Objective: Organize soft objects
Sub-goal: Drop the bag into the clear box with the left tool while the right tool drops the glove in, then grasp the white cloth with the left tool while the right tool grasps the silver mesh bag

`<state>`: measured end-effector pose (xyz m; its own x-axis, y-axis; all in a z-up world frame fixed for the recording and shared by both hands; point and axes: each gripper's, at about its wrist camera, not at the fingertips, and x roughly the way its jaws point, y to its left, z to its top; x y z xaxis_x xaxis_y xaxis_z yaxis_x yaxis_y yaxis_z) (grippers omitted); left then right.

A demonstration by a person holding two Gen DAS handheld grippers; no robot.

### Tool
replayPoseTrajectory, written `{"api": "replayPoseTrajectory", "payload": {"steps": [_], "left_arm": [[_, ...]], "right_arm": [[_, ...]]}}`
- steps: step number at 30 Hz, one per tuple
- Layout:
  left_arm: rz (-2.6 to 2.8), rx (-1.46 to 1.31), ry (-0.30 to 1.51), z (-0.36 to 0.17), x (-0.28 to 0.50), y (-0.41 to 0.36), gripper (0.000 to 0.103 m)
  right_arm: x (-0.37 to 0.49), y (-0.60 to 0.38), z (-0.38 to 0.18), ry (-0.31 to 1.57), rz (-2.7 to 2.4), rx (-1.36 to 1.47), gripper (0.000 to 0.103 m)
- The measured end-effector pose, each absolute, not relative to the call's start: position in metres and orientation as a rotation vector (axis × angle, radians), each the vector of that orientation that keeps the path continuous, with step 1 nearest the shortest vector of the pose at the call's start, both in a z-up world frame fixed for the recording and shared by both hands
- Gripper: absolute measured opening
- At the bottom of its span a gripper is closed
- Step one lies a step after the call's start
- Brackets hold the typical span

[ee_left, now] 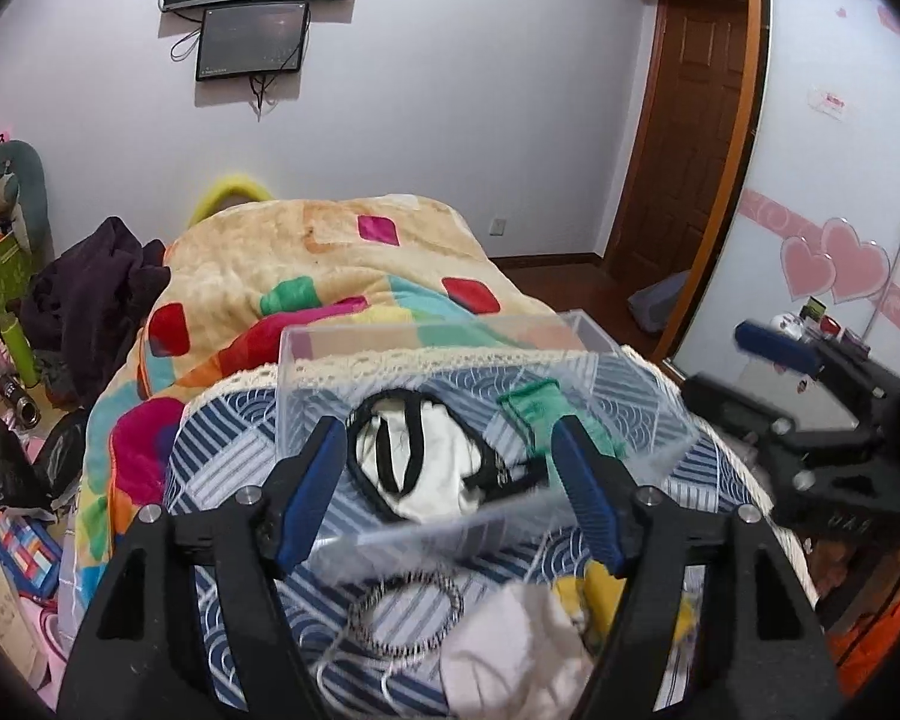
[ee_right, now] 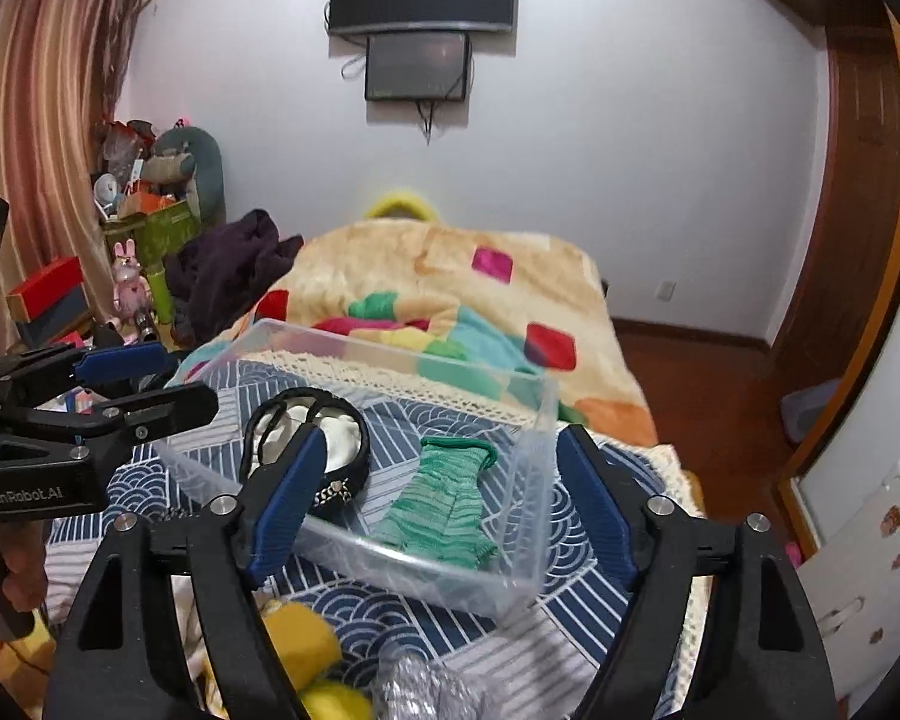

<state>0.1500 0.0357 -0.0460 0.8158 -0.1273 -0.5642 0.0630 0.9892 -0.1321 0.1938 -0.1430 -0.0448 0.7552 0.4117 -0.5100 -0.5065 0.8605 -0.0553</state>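
A clear plastic bin [ee_left: 306,342] [ee_right: 528,516] sits on a blue patterned cloth. Inside lie a white garment with black trim [ee_left: 426,468] [ee_right: 342,438] and a green knit piece [ee_left: 534,408] [ee_right: 444,504]. My left gripper [ee_left: 450,480] is open and empty, hovering above the bin's near side. My right gripper [ee_right: 432,498] is open and empty, its fingers astride the bin's near corner. In front of the bin lie a speckled hair band [ee_left: 408,612], a white cloth [ee_left: 510,648] and a yellow soft item [ee_right: 300,642]. A silvery item [ee_right: 420,684] lies near the right gripper.
The blue patterned cloth [ee_right: 570,594] with a lace edge covers a surface at the foot of a bed with a colourful blanket [ee_left: 306,264]. Dark clothes [ee_left: 90,294] and clutter lie left. The left gripper shows in the right wrist view [ee_right: 120,384].
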Motion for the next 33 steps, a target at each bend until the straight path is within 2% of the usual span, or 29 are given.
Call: {"api": "replayPoseTrajectory", "payload": {"steps": [10,22,25,26,30,32,33], "left_arm": [[-0.139,-0.095,0.706,-0.084,0.119,0.025,0.071],[-0.178,-0.148,0.812,-0.132,0.100,0.016,0.071],[-0.194,-0.167,0.815,-0.136,0.096,0.014,0.065],[-0.202,-0.168,0.817,-0.138,0.095,0.012,0.060],[-0.235,-0.154,0.828,-0.143,0.093,0.001,0.042],[-0.224,-0.138,0.816,-0.142,0.090,-0.002,0.038],[-0.225,-0.129,0.810,-0.141,0.089,-0.005,0.033]], "right_arm": [[0.169,-0.171,-0.064,0.528,0.492,-0.157,0.081],[0.160,-0.191,-0.133,0.751,0.472,-0.114,0.080],[0.157,-0.196,-0.142,0.773,0.460,-0.097,0.080],[0.157,-0.199,-0.143,0.782,0.459,-0.085,0.080],[0.155,-0.201,-0.147,0.812,0.482,-0.066,0.062],[0.152,-0.198,-0.149,0.814,0.506,-0.071,0.052],[0.150,-0.196,-0.149,0.811,0.518,-0.079,0.043]]}}
